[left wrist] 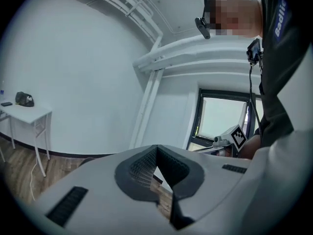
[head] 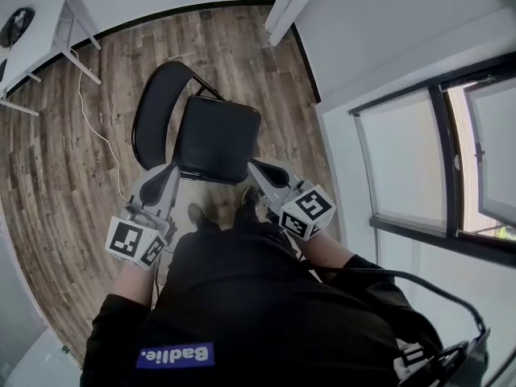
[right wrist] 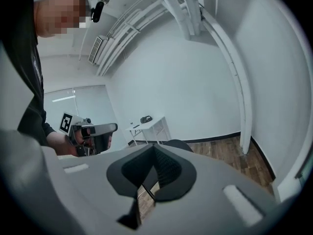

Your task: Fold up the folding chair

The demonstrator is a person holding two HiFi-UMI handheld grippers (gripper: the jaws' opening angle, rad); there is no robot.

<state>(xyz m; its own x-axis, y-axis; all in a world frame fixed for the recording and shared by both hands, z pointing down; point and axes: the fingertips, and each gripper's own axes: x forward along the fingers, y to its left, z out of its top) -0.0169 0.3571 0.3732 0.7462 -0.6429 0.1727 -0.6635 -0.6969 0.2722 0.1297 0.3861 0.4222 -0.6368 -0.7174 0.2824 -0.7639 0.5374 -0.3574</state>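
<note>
**Folding chair, open, with two closed grippers at its seat front**

1. Nearest, lower half of the head view: the person's black top and forearms. Their shoes (head: 197, 214) are just below the seat's front edge.
2. Left gripper (head: 169, 170), lower left of centre. Its jaws are pressed together on nothing. The tip is at the seat's front left corner, and I cannot tell whether it touches.
3. Right gripper (head: 258, 166), right of centre. It is likewise closed and empty, with its tip at the front right corner.
4. Folding chair (head: 218, 138), centre of frame, black. The seat lies flat and the backrest (head: 157, 103) stands above and to the left of it. The chair is not yet folded.
5. White cable (head: 101, 135), trailing over the wooden floor (head: 56, 176) to the left of the chair.
6. Farthest: white table (head: 36, 39) at upper left, and a window (head: 439, 160) at the right edge.

Hazards, as judged:
- Closed tips can only nudge the seat, so they may slip off its smooth edge.
- An uneven push from the two corners could skate the chair across the boards or tip it backward.
- The frame could snap shut near the shoes.
- The chair's legs could snag the cable.
</note>
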